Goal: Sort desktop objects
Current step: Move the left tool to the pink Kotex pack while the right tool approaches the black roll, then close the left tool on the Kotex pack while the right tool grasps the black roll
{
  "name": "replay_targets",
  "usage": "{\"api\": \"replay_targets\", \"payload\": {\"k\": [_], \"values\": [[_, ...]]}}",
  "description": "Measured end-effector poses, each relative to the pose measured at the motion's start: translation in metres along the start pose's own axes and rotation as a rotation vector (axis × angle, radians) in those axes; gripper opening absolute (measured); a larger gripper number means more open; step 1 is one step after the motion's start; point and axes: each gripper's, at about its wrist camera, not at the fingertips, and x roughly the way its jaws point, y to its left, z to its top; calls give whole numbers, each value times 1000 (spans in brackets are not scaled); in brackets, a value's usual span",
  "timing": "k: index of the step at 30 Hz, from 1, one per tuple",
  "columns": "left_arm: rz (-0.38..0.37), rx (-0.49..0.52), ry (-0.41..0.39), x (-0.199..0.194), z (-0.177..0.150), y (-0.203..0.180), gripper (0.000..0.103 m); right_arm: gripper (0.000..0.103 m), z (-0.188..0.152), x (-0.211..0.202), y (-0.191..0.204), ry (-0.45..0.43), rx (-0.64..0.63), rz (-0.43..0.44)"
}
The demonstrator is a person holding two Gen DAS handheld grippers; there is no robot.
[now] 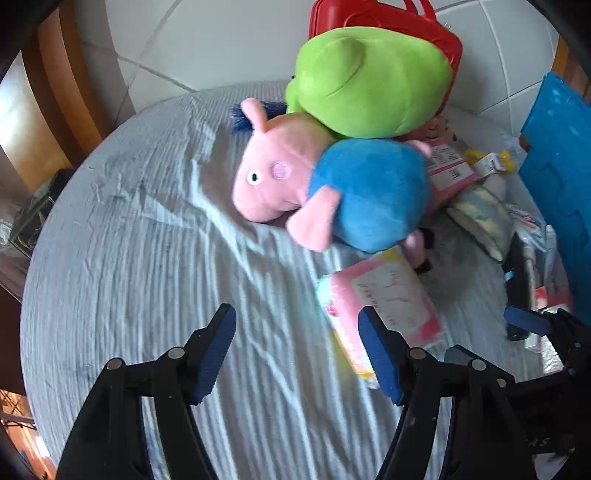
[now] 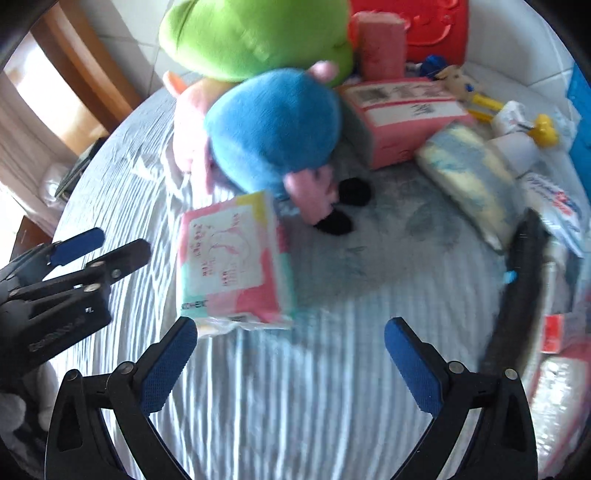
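A pink pig plush in a blue shirt (image 1: 332,184) lies on the round table's grey striped cloth (image 1: 129,240), with a green plush (image 1: 369,81) on top of it. It also shows in the right wrist view (image 2: 273,125). A pink tissue pack (image 1: 384,299) lies in front of the pig, also in the right wrist view (image 2: 232,258). My left gripper (image 1: 297,354) is open and empty, just left of the pack. My right gripper (image 2: 290,360) is open and empty, just in front of the pack.
A red case (image 1: 388,22) stands at the back. A blue crate (image 1: 561,177) is on the right. A pink box (image 2: 402,118), a yellow-blue packet (image 2: 469,181), a black object (image 2: 517,288), a doll (image 2: 465,88) and small packets crowd the right side.
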Motion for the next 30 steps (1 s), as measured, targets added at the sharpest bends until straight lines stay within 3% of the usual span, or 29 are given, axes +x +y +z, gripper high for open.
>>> {"api": "replay_targets", "payload": {"k": [2, 7, 11, 12, 14, 18, 26, 30], "values": [[-56, -23, 27, 6, 0, -20, 68, 103, -3, -16, -19, -25, 29, -43], [-30, -10, 98, 38, -8, -67, 68, 103, -14, -36, -67, -51, 131, -116], [42, 39, 58, 48, -2, -82, 72, 102, -16, -34, -95, -48, 190, -125], [47, 34, 62, 51, 1, -80, 77, 95, -13, -31, -99, -41, 193, -133], [68, 19, 101, 63, 5, -77, 78, 85, -8, -24, -101, -31, 187, -177], [64, 5, 147, 83, 2, -73, 78, 85, 6, -15, -107, -23, 191, -184], [24, 51, 122, 76, -5, -68, 74, 82, 13, 13, -86, 15, 62, -302], [3, 65, 119, 69, -10, -62, 73, 70, 8, 9, -70, 28, 23, -255]]}}
